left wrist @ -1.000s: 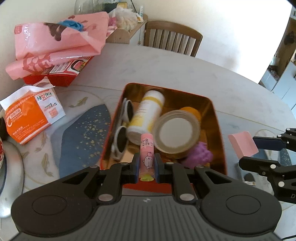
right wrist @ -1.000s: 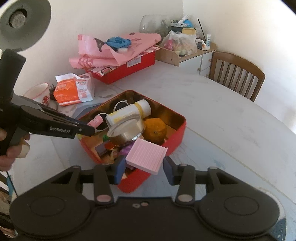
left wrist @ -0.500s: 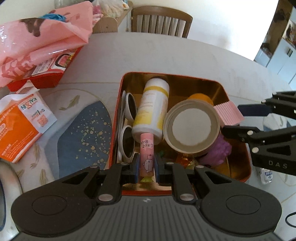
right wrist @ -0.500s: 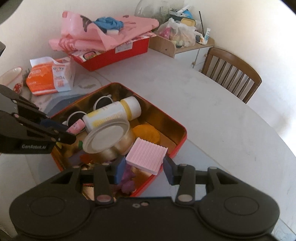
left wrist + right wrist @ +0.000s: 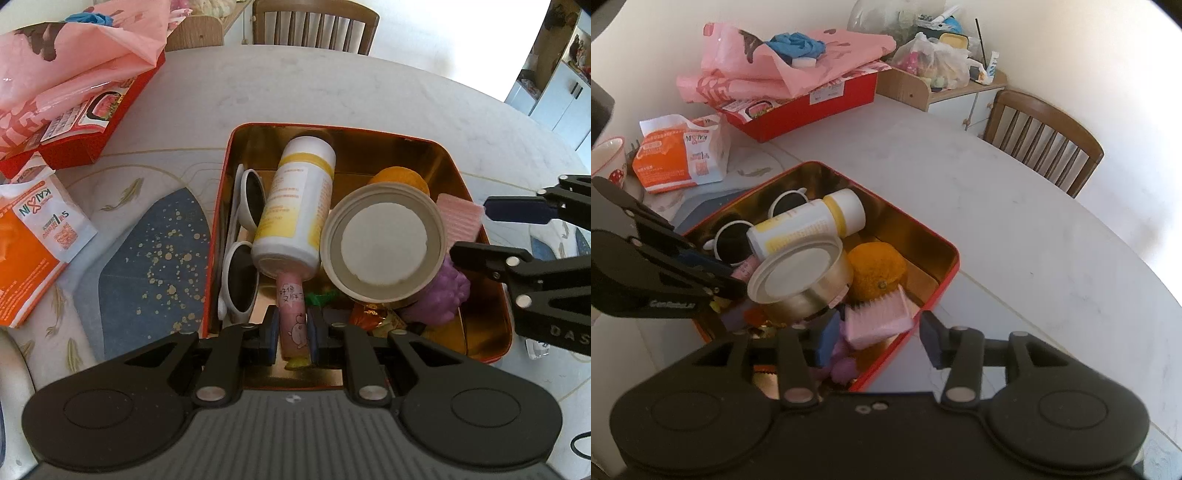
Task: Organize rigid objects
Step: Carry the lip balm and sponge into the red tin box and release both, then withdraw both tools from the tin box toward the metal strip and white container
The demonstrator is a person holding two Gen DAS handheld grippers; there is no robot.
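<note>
Bright daylight, blown-out highlights, fisheye warping

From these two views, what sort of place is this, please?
Most likely a dining area in a home. A large pale table has a wooden chair drawn up to it, a small cabinet by the wall carries bags and bottles, and a tissue pack lies near a red tin of household things.

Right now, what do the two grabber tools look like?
Both are black plastic. The left gripper and right gripper each have a ribbed grey body, round black side discs, silver rivets and dark blue pads on the fingers. White lettering marks their sides.
</note>
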